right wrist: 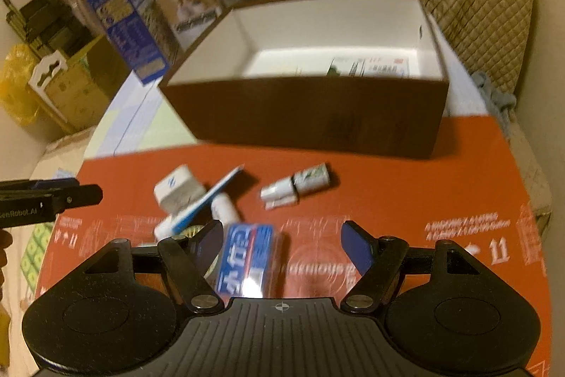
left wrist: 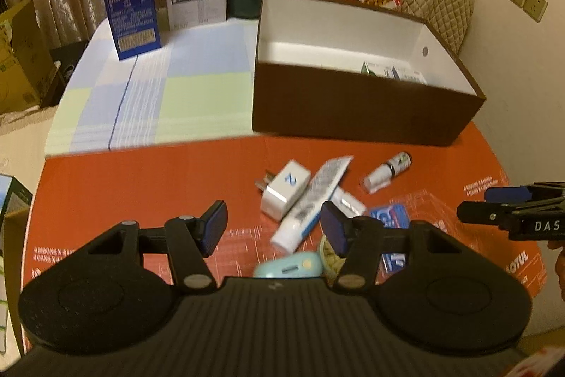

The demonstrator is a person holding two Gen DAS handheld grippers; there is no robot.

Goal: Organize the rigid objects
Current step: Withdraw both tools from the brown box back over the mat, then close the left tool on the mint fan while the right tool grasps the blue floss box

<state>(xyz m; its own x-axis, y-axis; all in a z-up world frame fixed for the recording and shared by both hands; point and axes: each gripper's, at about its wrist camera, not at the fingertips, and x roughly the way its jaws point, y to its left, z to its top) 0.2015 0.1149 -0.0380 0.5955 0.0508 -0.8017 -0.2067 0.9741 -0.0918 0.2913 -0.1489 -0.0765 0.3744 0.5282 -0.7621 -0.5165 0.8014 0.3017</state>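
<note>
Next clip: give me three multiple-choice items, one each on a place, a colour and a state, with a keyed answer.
1. Where does the toothpaste tube lie?
A. in the brown box
B. on the red mat, leaning on the white plug adapter
C. on the checked cloth

2. The brown box is lined in:
A. white
B. green
C. black

3. The right gripper is:
A. shut on the spray bottle
B. shut, empty
C. open, holding nothing

Answers: B, the tube rests across the white plug adapter; A, pale inner walls show; C, pads stand apart.
</note>
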